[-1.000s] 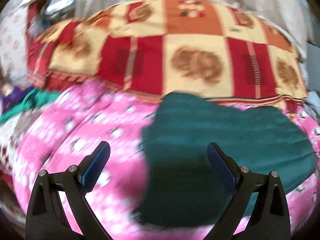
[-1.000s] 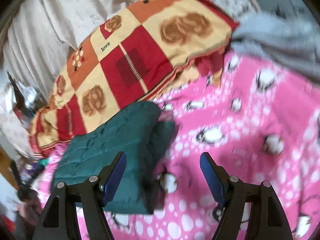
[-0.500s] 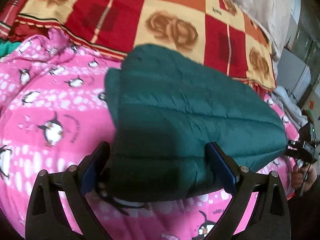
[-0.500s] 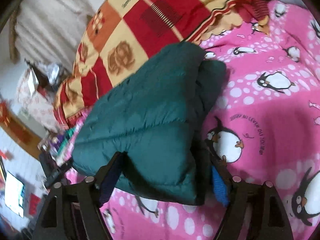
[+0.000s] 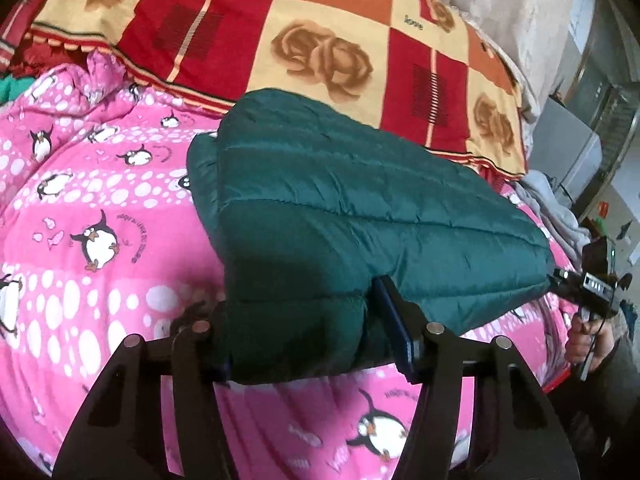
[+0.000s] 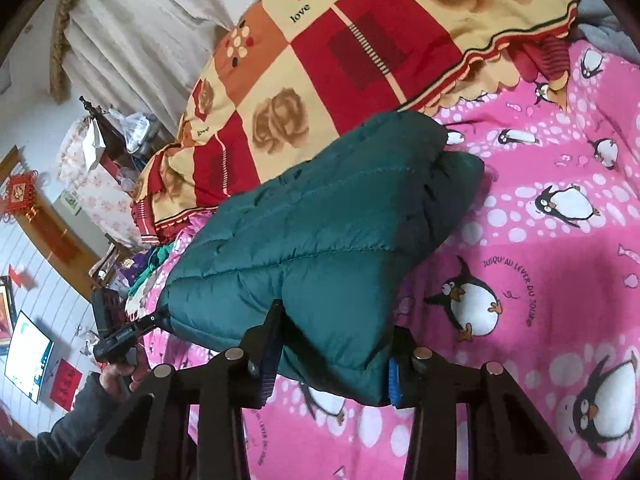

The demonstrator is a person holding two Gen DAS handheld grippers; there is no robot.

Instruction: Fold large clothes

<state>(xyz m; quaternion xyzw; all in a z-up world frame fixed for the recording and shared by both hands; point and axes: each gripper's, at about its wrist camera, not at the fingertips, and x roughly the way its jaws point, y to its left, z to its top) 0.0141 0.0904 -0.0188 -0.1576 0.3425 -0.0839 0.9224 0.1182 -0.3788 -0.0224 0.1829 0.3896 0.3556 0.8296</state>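
A: Pink penguin-print bedding (image 5: 100,208) covers the bed. How are the tools set?

B: The left tool (image 5: 308,336) has just been closing; its pads now squeeze the near left corner of the folded green puffer jacket (image 5: 360,216). The right tool (image 6: 332,354) has likewise just been closing, and pinches the jacket's near right corner, the padding bulging between its blue pads.

A: And the jacket itself?

B: It lies on the pink bedding, its far end just beside a red-and-yellow rose-patterned blanket (image 5: 320,40). A grey cloth (image 5: 560,216) lies at the bed's right edge.
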